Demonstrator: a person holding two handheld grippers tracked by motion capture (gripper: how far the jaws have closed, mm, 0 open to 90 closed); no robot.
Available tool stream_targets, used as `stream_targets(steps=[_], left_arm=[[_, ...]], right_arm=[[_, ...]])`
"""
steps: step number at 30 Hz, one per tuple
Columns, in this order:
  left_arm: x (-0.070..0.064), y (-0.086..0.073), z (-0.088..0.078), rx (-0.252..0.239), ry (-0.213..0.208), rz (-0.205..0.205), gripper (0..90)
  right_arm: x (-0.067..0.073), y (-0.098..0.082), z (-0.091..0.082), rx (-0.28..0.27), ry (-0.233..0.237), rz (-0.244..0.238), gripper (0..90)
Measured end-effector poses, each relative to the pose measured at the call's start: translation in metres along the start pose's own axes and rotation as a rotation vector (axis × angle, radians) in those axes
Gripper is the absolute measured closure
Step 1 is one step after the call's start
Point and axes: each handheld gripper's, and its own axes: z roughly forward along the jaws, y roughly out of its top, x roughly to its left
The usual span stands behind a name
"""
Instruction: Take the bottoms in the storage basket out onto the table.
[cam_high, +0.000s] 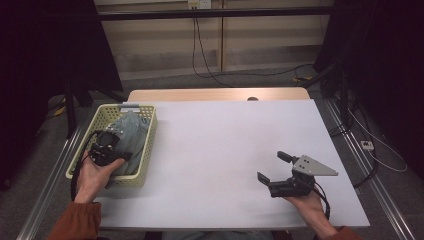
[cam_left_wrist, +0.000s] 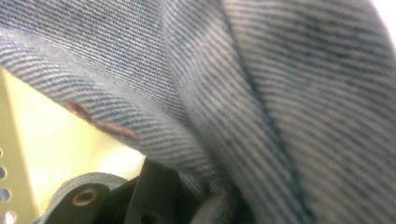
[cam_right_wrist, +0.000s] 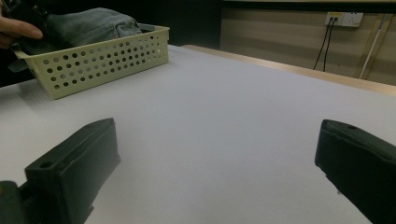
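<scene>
1. White covering (cam_high: 220, 150) spreads over the wooden table, bare across the near and middle stretch; only the person's two hands reach in from the near edge.
2. Near right, the right gripper (cam_high: 274, 167) rests low over the white surface with its jaws spread wide and nothing between them, well apart from the work.
3. Near left, the left gripper (cam_high: 106, 146) is down inside the yellow perforated basket (cam_high: 147, 150), its jaws closed onto a fold of the denim garment (cam_left_wrist: 289, 93); blue twill crowds its camera.
4. Judged from this, the job is at its start: the denim is gripped but lies bundled in the basket at the table's left edge. Lifting it out and laying it on the white surface appear to be left to do.
5. Farther off, a strip of bare wood shows at the far edge, then grey floor, a pale panelled wall with a socket (cam_high: 199, 4) and trailing black cables, and dark drapes at both sides.
</scene>
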Motion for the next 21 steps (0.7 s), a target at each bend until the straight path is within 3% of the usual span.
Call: stream_targets(steps=[3,10,12,21], left_arm=[[0.002,-0.001,-0.006,-0.065,-0.013,-0.028,70.6],[0.008,-0.005,-0.019,-0.195,-0.031,-0.045,70.8],[0.008,-0.005,-0.021,-0.221,-0.042,-0.058,70.8],[0.004,-0.006,-0.027,-0.300,-0.006,-0.032,70.7]], right_arm=[[0.000,0.000,0.000,-0.001,-0.001,0.006,0.0],[0.000,0.000,0.000,-0.003,0.000,0.006,0.0],[0.000,0.000,0.000,-0.005,0.000,0.010,0.0],[0.000,0.000,-0.001,-0.009,0.002,0.013,0.0]])
